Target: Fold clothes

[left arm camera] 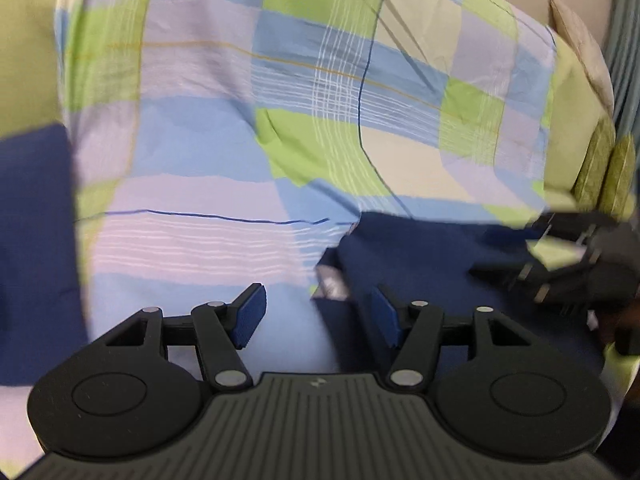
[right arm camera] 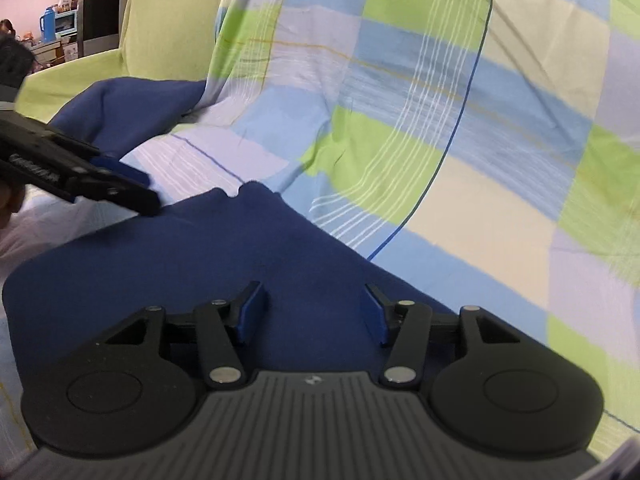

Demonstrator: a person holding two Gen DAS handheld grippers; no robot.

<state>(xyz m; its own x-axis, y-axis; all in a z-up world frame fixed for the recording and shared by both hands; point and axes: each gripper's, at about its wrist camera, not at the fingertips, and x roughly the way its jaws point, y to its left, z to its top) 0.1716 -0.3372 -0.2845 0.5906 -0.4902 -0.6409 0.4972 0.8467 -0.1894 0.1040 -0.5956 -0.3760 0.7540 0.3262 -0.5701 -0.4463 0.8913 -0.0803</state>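
Lying over a pale-green sofa [right arm camera: 160,12]: a checked blue, green and lilac cotton sheet [right arm camera: 400,120], with a dark navy blue cloth garment [right arm camera: 208,256] spread flat on it. Hovering over the garment's middle, released, nothing between its blue pads: right hand-held gripper [right arm camera: 312,314]. Hovering at the garment's edge, likewise spread and empty: left hand-held gripper [left arm camera: 318,316].

Each view looked forward along its own gripper's fingers, low and close over the bedding. The left wrist view faced the checked sheet [left arm camera: 304,128], with the right gripper [left arm camera: 560,264] at its right edge. The right wrist view looked across the navy garment [right arm camera: 192,264], the left gripper [right arm camera: 132,192] entering from its left. Both shared sheet and garment.
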